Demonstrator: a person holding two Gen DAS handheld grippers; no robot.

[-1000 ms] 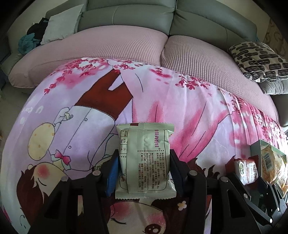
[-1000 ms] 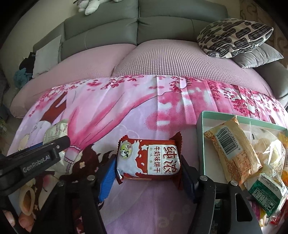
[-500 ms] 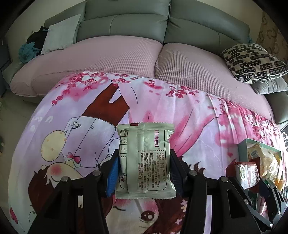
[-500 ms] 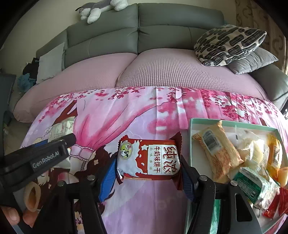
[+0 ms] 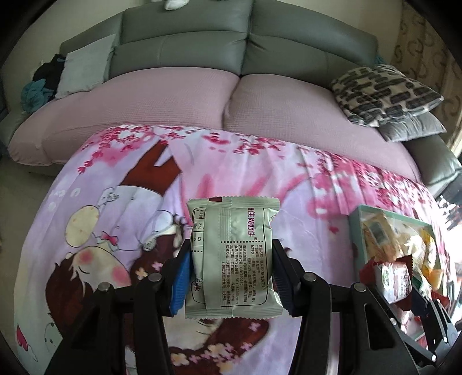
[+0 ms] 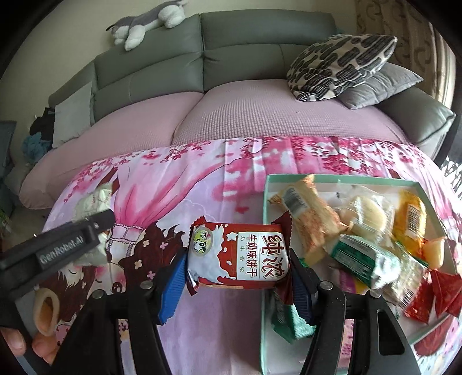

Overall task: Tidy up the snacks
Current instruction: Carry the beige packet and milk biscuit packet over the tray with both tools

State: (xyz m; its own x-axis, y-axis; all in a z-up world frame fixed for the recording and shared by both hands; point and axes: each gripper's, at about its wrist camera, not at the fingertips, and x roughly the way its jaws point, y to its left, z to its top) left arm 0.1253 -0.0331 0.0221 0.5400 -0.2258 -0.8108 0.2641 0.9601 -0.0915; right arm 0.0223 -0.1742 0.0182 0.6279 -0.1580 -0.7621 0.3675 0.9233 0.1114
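Note:
My left gripper (image 5: 231, 277) is shut on a pale green snack packet (image 5: 232, 256), held upright above the pink cartoon blanket (image 5: 130, 202). My right gripper (image 6: 236, 277) is shut on a red and white biscuit packet (image 6: 239, 255), held crosswise just left of the teal-rimmed box (image 6: 264, 202). That box holds several snack packets. In the left wrist view the box (image 5: 353, 228) lies at the right, with the red packet (image 5: 394, 281) in front of it. In the right wrist view the left gripper's black finger (image 6: 63, 248) and the green packet (image 6: 95, 202) show at the left.
A grey sofa with pink seat covers (image 6: 231, 115) runs behind the blanket. Patterned and grey cushions (image 6: 346, 66) lie at its right, a plush toy (image 6: 144, 26) on its back, a pale cushion (image 5: 83, 72) and dark clothes at its left. A hand (image 6: 17, 343) shows low left.
Both grippers have risen and drawn back with their packets still held. More of the sofa and of the box has come into view; the box now lies closer beside the right gripper.

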